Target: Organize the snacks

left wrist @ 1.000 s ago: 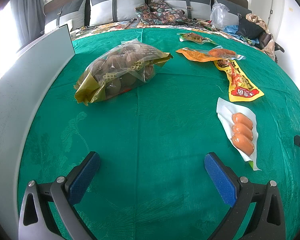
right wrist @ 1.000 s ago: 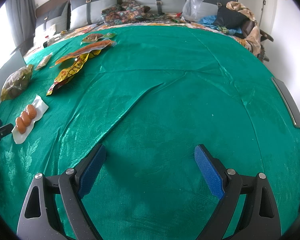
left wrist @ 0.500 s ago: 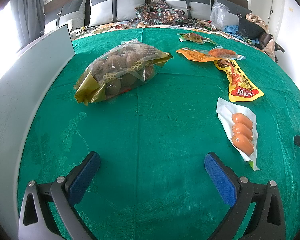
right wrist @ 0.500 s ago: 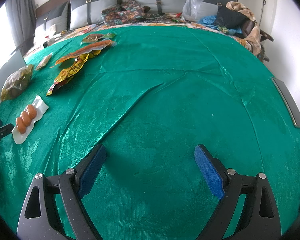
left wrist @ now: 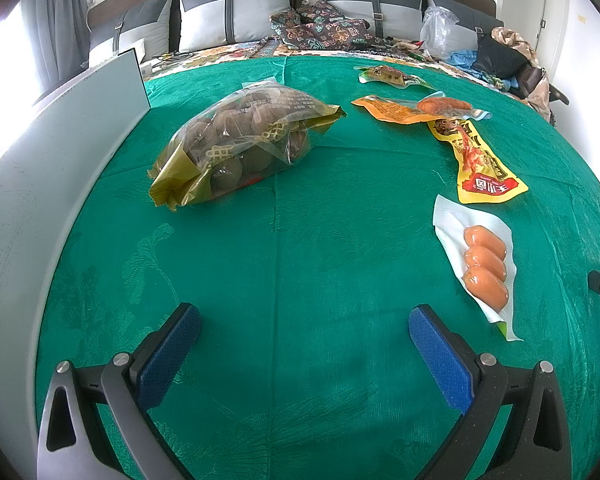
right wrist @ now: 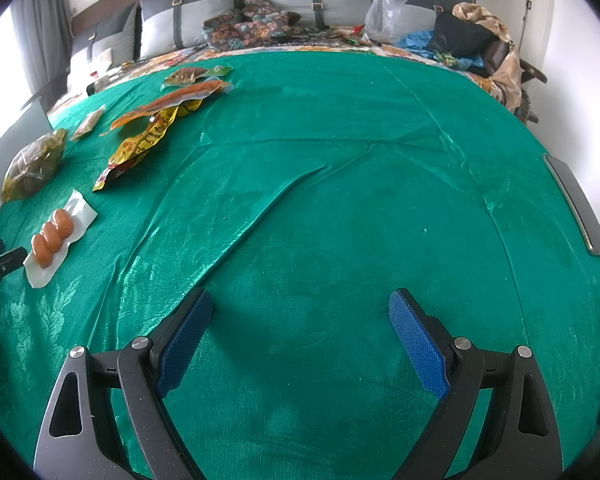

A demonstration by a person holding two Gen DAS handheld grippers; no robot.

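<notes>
Snacks lie on a green cloth (left wrist: 300, 240). A clear bag of brown round snacks (left wrist: 240, 140) lies at the left. A white pack with three orange sausages (left wrist: 484, 268) lies at the right, also in the right wrist view (right wrist: 54, 236). A yellow pack (left wrist: 476, 160), an orange pack (left wrist: 412, 108) and a small green pack (left wrist: 384, 74) lie farther back. My left gripper (left wrist: 304, 320) is open and empty, above bare cloth in front of the bag. My right gripper (right wrist: 300, 308) is open and empty, over bare cloth right of the snacks.
A grey upright panel (left wrist: 52, 152) borders the cloth on the left. Pillows (left wrist: 236, 12), patterned fabric (left wrist: 324, 28), a plastic bag (left wrist: 436, 36) and clothes lie beyond the cloth. A grey bar (right wrist: 576, 204) lies at the right edge. The cloth has a long fold (right wrist: 260, 216).
</notes>
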